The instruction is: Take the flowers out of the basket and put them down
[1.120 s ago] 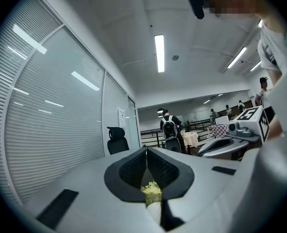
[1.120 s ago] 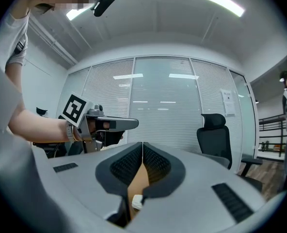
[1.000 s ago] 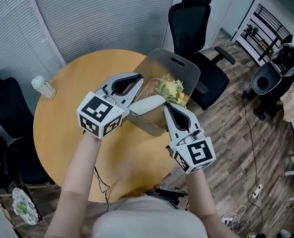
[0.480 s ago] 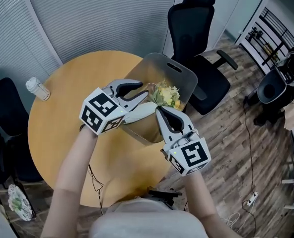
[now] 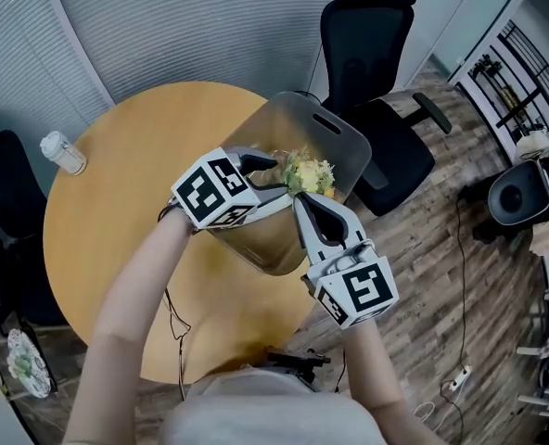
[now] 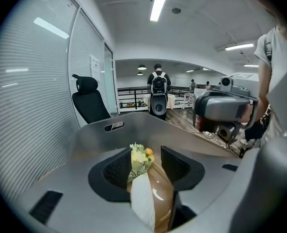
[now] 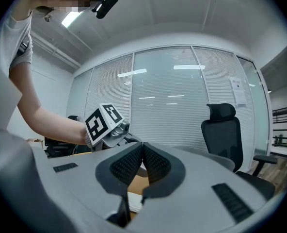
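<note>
1 view alone shows flowers [image 6: 140,158] between jaws of left gripper [image 6: 146,153], just opening; right gripper [image 7: 142,150] closed.

Grey left gripper [image 5: 276,180], right gripper [image 5: 299,198]: black-white marker cubes [image 5: 359,291].

left tongs [image 5: 278,178]: jaws just opening, flowers [image 6: 141,158] between | right tongs [image 5: 300,202]: jaws together

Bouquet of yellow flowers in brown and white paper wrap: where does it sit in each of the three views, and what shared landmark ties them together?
Head view: yellow-flower bouquet at centre, inside the translucent grey basket.
Left gripper view: bouquet low centre, flowers upward.
Right gripper view: no flowers visible; a brown-and-white scrap low centre may be its wrap.
Shared landmark: black high-backed office chair, in all three.
</note>
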A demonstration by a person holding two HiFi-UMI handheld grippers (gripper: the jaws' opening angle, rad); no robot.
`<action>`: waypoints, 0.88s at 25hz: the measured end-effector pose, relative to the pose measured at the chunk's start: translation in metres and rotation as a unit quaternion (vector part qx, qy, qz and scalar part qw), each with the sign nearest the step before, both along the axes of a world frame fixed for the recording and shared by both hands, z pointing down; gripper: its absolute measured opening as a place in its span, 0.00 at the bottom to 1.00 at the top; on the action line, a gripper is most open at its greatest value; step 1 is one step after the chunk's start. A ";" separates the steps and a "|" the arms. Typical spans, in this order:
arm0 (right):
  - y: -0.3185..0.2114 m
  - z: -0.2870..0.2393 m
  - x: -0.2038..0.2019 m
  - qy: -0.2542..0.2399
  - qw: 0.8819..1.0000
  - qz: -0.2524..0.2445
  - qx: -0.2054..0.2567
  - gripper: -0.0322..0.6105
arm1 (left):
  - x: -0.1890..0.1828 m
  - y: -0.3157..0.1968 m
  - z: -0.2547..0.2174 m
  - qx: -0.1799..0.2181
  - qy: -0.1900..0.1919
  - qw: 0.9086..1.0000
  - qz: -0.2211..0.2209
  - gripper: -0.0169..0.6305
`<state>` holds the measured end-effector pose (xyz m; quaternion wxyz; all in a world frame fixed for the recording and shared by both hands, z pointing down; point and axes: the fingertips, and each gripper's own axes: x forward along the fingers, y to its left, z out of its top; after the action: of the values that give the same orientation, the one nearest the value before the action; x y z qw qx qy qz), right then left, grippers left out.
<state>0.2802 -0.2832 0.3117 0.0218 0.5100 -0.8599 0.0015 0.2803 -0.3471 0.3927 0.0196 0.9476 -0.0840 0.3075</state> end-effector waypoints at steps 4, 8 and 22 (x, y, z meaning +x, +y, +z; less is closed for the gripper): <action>-0.007 0.001 0.005 -0.005 1.000 -0.002 -0.001 0.09 | 0.009 -0.005 0.022 -0.002 -0.048 0.999 0.017 0.33; -0.014 0.001 0.014 -0.014 1.000 0.007 -0.003 0.09 | 0.014 -0.009 0.046 -0.021 -0.095 0.995 0.032 0.35; -0.025 0.001 0.052 -0.051 0.998 0.047 -0.011 0.09 | 0.002 -0.008 0.147 -0.067 -0.271 0.957 0.072 0.44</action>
<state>0.3317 -0.3087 0.3131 -0.0165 0.5486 -0.8351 0.0375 0.2828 -0.3552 0.5395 0.0376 0.8285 0.0034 0.5587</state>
